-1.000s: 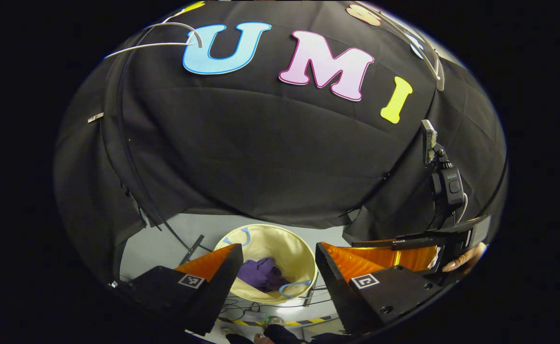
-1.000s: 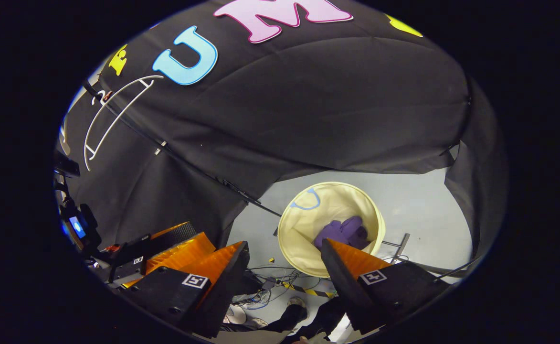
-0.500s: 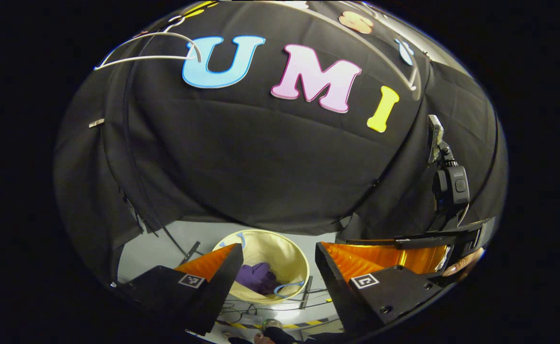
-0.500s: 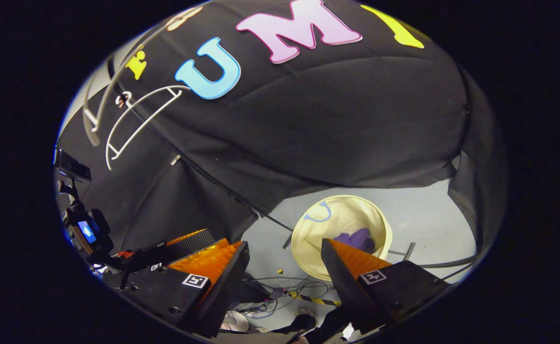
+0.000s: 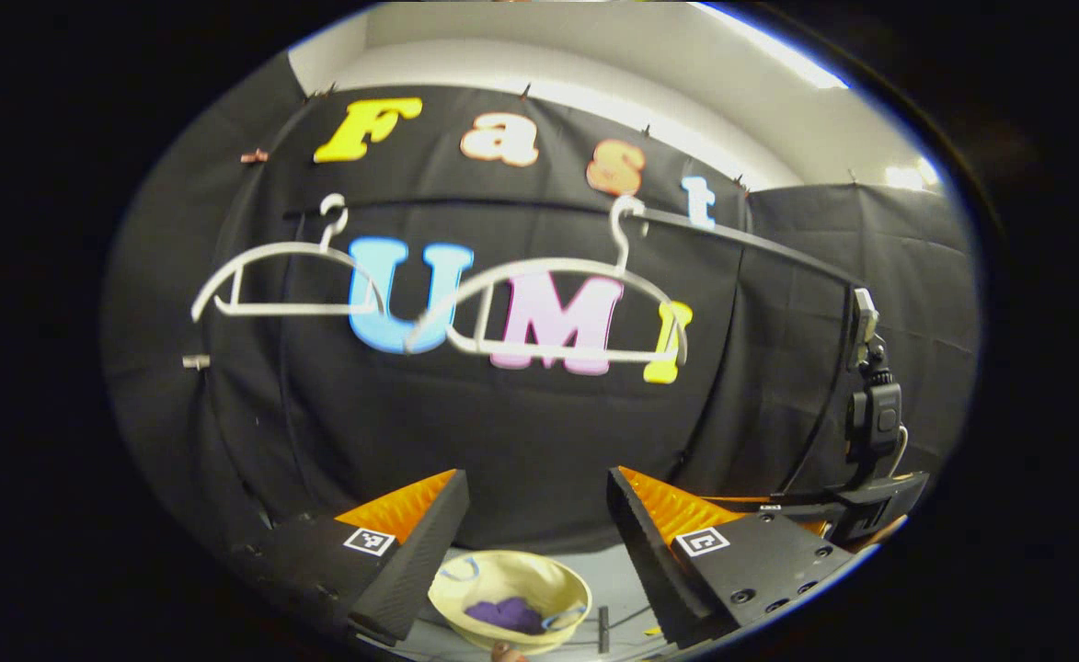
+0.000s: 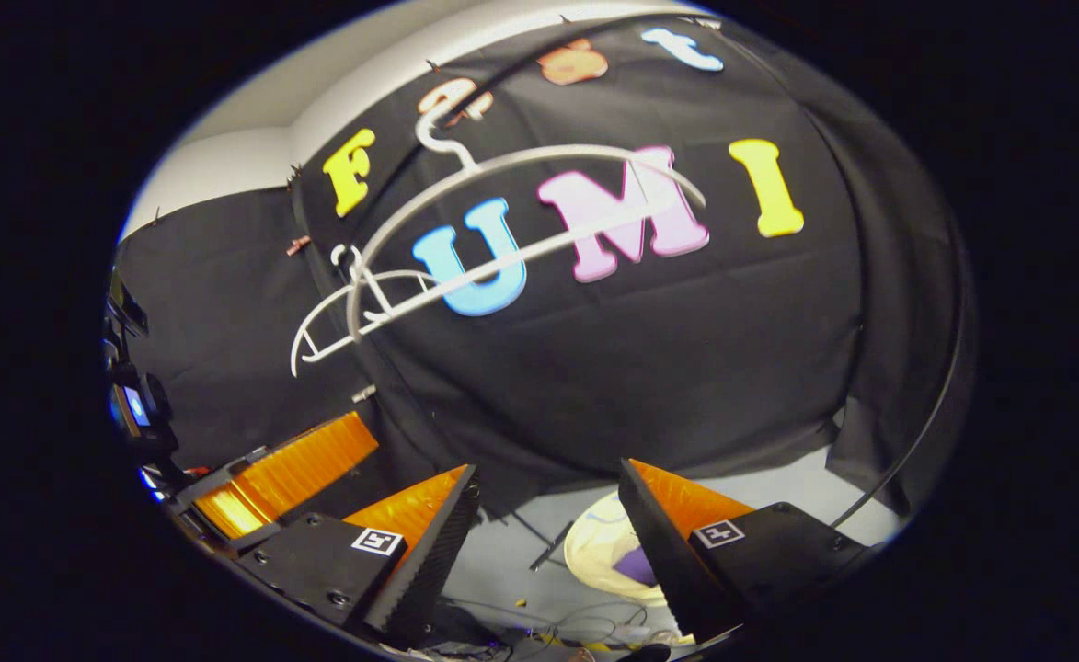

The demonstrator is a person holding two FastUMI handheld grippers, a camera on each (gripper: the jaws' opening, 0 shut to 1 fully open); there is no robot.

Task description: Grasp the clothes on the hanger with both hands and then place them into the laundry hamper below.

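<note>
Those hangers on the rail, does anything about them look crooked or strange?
Both white hangers are bare. The nearer hanger looks slightly blurred and tilted, its bar sloping beside the level farther hanger. The purple clothes lie in the hamper. Nothing looks damaged.

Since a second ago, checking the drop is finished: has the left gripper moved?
Yes. The left gripper has tilted upward: the hamper sank toward its fingertips.
</note>
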